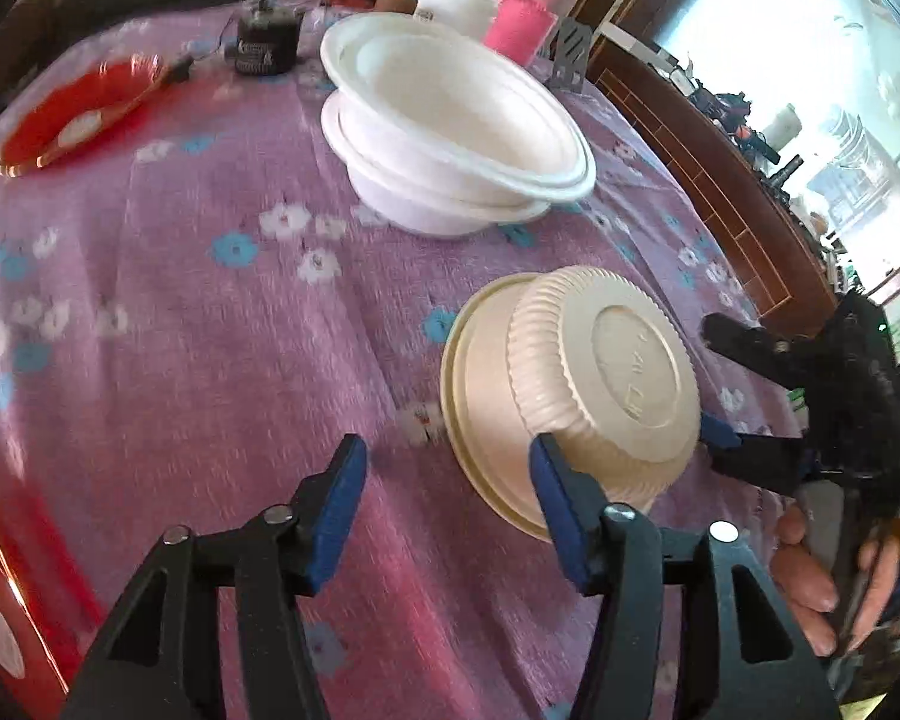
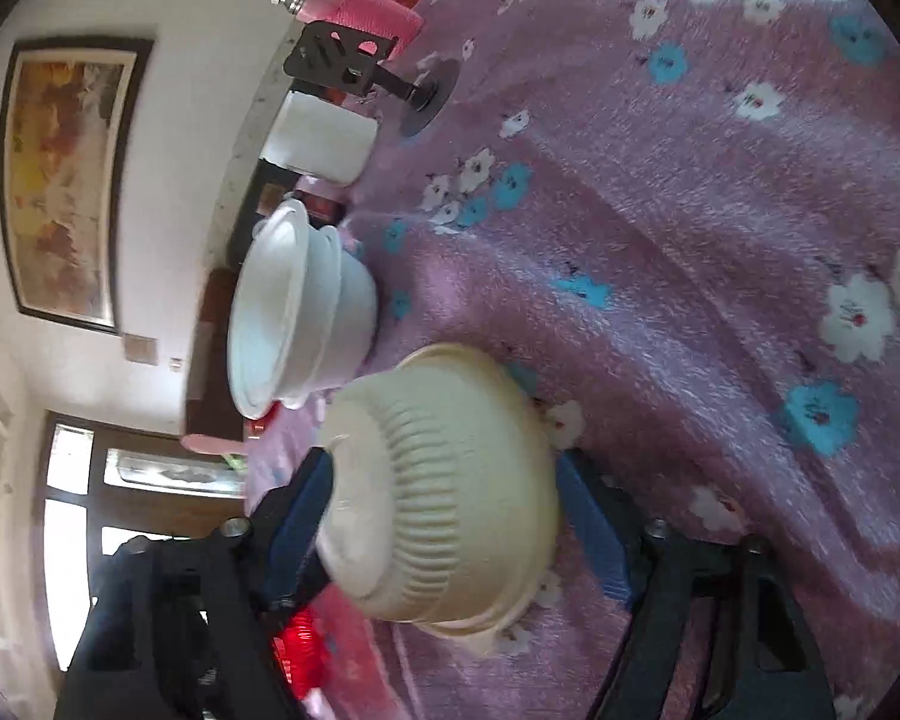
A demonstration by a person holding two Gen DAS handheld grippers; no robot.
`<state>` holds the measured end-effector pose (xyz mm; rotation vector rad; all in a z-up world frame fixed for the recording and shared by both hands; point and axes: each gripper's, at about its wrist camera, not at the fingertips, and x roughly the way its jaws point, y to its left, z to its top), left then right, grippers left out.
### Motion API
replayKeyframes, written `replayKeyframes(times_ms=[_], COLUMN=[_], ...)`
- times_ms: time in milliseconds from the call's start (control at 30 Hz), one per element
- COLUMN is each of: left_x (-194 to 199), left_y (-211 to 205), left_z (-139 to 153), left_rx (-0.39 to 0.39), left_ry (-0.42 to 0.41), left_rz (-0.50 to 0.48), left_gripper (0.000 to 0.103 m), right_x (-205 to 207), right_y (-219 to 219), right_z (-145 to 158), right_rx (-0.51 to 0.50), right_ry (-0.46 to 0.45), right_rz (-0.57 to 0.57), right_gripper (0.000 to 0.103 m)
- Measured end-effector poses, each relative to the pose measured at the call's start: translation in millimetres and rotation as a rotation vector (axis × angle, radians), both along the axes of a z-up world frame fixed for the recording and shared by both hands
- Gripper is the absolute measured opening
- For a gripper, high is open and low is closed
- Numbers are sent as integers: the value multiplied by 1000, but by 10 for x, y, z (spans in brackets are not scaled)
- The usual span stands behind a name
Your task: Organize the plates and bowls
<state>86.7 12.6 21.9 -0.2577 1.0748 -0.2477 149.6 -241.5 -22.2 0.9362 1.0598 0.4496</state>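
Bowls were only partly sorted at this moment. Two white bowls stood nested, one inside the other, toward the far edge of the table, which was covered with a purple flowered cloth. A cream ribbed bowl lay upside down on the cloth nearer the right edge, apart from the white pair. One red plate rested near the far left corner, and a second red plate showed at the near left edge, so the plates were well apart and not stacked. I judged that the cream bowl had to find its place and the red plates had to be gathered.

The right gripper stood wide open, one blue pad on each side of the cream bowl; the pads looked very close to its wall, but whether they touched it was not clear. It did not look like a firm hold. The left gripper was about half open and held nothing; its right finger was just beside the rim of the same bowl, and only cloth showed between its fingers.
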Motion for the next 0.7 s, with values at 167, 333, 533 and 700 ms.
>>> replayKeyframes(times_ms=[167, 333, 533, 700], left_x=[-27, -70, -448, -997], left_y=[27, 149, 349, 420], left_z=[45, 50, 81, 357], left_rx=[73, 85, 96, 118], left_ry=[-48, -47, 6, -74], left_rz=[32, 60, 136, 118], left_gripper=[59, 59, 59, 64], right_x=[-62, -180, -420, -610], right_y=[71, 221, 906, 1624], right_z=[101, 475, 1118, 1386], right_rx=[17, -13, -23, -37], right_ry=[-45, -146, -316, -475], right_rz=[44, 54, 239, 438], right_gripper=[92, 92, 92, 93])
